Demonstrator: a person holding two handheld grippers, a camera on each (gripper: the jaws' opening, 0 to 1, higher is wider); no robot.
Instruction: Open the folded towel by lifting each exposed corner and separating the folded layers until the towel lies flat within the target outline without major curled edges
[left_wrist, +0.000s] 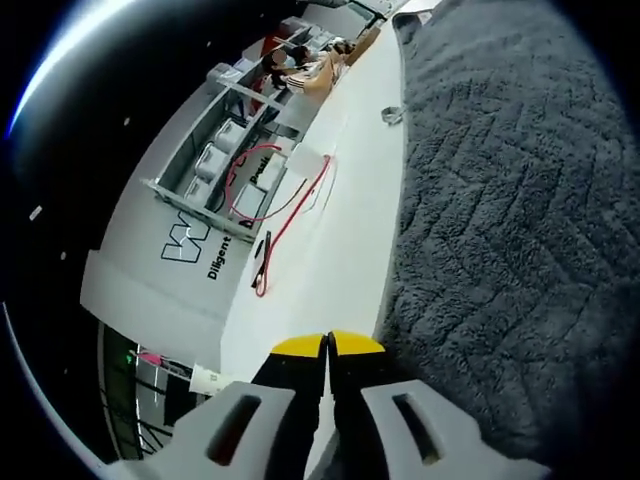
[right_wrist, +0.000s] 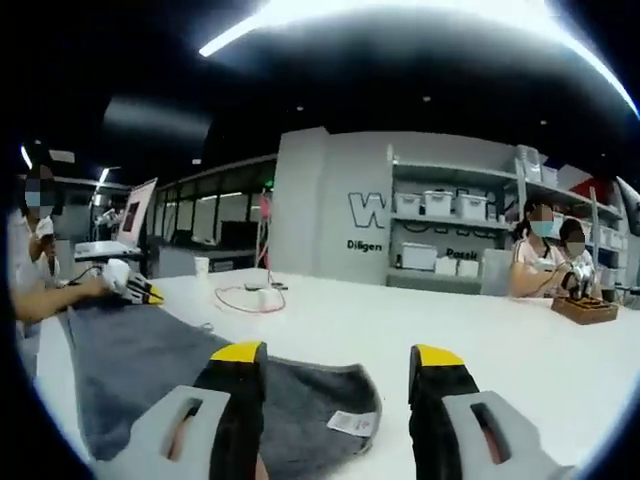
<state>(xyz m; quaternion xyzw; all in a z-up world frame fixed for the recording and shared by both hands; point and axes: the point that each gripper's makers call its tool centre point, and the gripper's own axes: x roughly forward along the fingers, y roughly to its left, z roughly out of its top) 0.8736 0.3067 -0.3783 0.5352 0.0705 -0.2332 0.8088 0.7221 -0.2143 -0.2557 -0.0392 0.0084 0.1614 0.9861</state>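
Mostly the dark grey fluffy towel (right_wrist: 150, 370) is lying spread on the white table (right_wrist: 420, 320), one label corner curling near the right gripper (right_wrist: 340, 375), jaws gaping empty, while the left gripper (left_wrist: 328, 345), jaws closed, is pinching nothing visible beside the towel's edge.

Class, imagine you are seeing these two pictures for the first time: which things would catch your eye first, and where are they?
The grey towel fills the right side of the left gripper view, lying on a white table. A red cable loops across that table, toward the shelves. In the right gripper view, the right gripper stands open above the towel's curled edge, where a small white label shows.
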